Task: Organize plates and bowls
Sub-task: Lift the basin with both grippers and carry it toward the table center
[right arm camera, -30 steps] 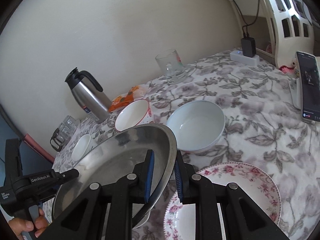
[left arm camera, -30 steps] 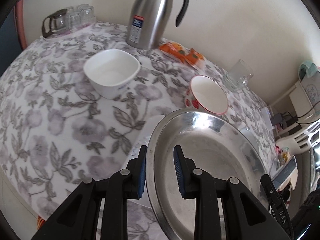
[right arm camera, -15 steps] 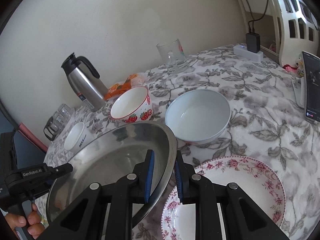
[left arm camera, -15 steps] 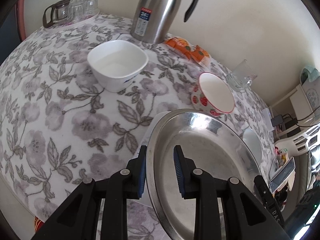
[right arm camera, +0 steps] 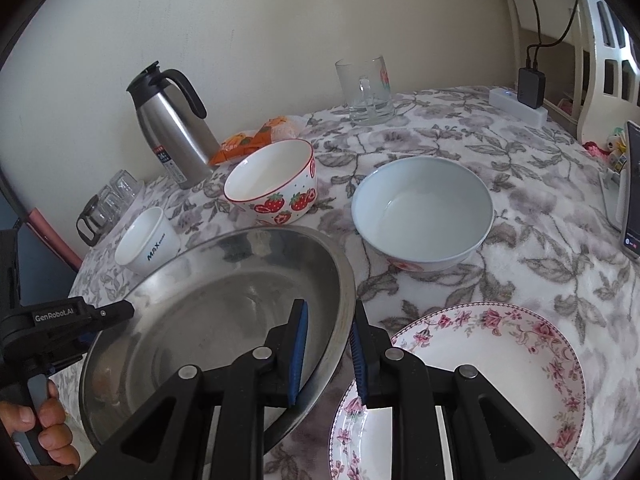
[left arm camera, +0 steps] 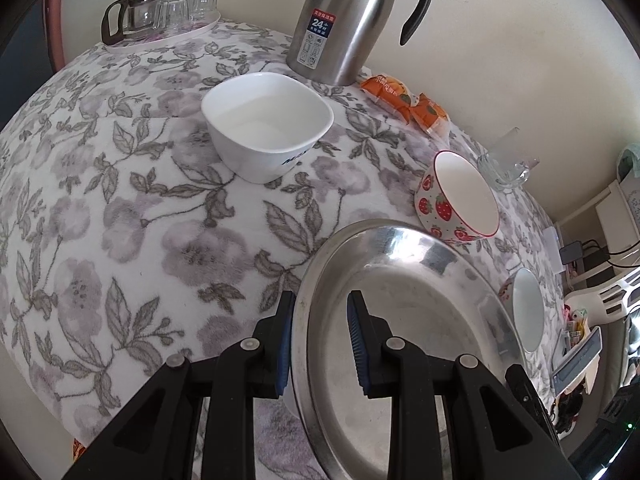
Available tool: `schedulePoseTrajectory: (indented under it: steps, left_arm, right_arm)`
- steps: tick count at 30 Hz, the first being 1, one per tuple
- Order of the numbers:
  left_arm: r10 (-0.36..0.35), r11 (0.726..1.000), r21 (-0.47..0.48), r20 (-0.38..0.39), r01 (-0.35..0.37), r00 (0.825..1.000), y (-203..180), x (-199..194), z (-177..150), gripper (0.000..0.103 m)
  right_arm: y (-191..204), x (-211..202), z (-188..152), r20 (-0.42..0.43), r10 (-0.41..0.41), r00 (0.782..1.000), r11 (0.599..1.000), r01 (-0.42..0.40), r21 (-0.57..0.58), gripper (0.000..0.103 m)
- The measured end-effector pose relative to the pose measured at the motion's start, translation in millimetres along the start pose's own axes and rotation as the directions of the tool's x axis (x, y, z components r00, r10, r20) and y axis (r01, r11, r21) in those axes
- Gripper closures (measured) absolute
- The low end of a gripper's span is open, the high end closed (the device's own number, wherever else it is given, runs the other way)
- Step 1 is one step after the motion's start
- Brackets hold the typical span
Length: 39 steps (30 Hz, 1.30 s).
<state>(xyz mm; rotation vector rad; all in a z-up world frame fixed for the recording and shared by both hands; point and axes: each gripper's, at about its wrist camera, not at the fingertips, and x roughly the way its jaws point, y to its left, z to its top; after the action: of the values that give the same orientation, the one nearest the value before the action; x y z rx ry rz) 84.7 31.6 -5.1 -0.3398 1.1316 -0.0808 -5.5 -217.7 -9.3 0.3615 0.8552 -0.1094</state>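
A large steel plate (left arm camera: 420, 320) hangs tilted just above the flowered tablecloth, held at two sides. My left gripper (left arm camera: 320, 300) is shut on its left rim. My right gripper (right arm camera: 330, 308) is shut on the opposite rim of the steel plate (right arm camera: 220, 312). A white square bowl (left arm camera: 268, 120) stands beyond the plate, a strawberry bowl (right arm camera: 276, 184) behind it, and a pale blue bowl (right arm camera: 424, 208) to the right. A rose-patterned plate (right arm camera: 480, 380) lies under my right gripper. A hand (right arm camera: 40, 432) grips the left tool's handle.
A steel flask (left arm camera: 344, 20) and orange snack packets (left arm camera: 404, 100) stand by the wall. A tray of glasses with a small jug (left arm camera: 160, 12) sits at the far left corner. A glass mug (right arm camera: 366, 88), a power strip (right arm camera: 516, 106) and a phone (right arm camera: 632, 184) are on the right.
Both grippers have sunk toward the table with the steel plate still held between them. The bowls now look nearer and larger. The grips have not changed.
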Motion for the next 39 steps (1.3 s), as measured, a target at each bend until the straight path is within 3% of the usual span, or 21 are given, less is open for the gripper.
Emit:
schedulePoseTrajectory:
  steps: [10, 39]
  left_arm:
    - [0.042, 0.999, -0.015, -0.047, -0.043, 0.998, 11.6, 21.7, -1.2, 0.076]
    - [0.081, 0.996, -0.031, -0.099, -0.085, 0.992, 19.1, 33.4, -3.2, 0.076]
  right_arm:
    - [2.1, 17.7, -7.6, -0.060, -0.033, 0.998, 0.999, 0.031, -0.036, 0.081]
    - [4.3, 25.6, -10.1, -0.094, -0.054, 0.994, 0.997, 0.048, -0.065, 0.081]
